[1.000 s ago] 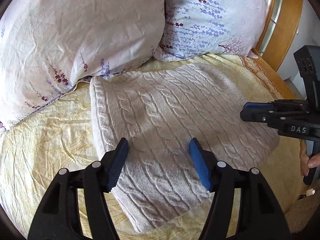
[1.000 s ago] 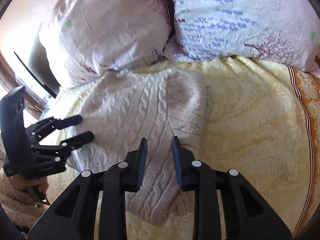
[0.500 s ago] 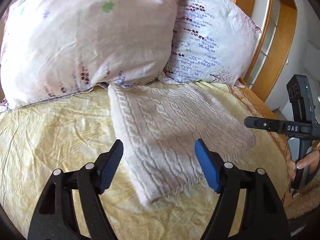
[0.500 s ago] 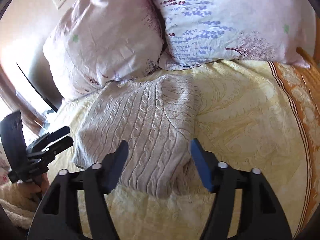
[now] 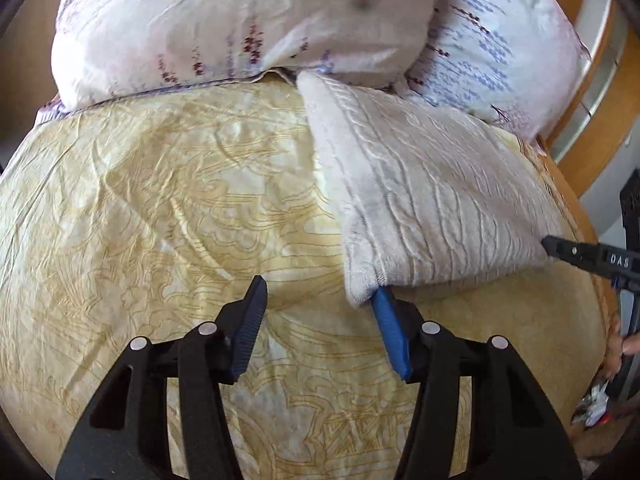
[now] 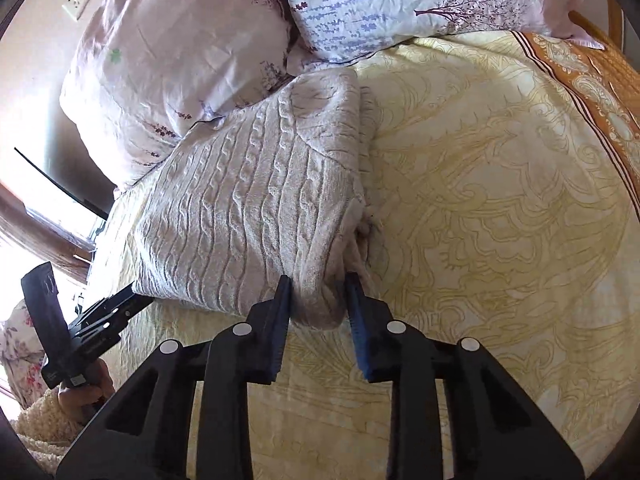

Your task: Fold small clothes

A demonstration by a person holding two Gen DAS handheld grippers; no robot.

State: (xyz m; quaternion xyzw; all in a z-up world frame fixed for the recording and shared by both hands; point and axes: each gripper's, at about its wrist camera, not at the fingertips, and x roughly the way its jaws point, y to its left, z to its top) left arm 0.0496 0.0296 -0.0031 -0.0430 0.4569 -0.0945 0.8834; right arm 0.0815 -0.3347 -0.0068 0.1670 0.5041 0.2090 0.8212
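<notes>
folded sweater (image 6: 256,208) between closing jaws

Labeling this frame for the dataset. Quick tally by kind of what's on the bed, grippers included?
Pillows: 2, one pale pink, one with lavender print
Knit garments: 1, the folded cable-knit sweater
Bedspreads: 1, yellow patterned bedspread
Grippers: 2, left gripper and right gripper
Total: 6
</notes>
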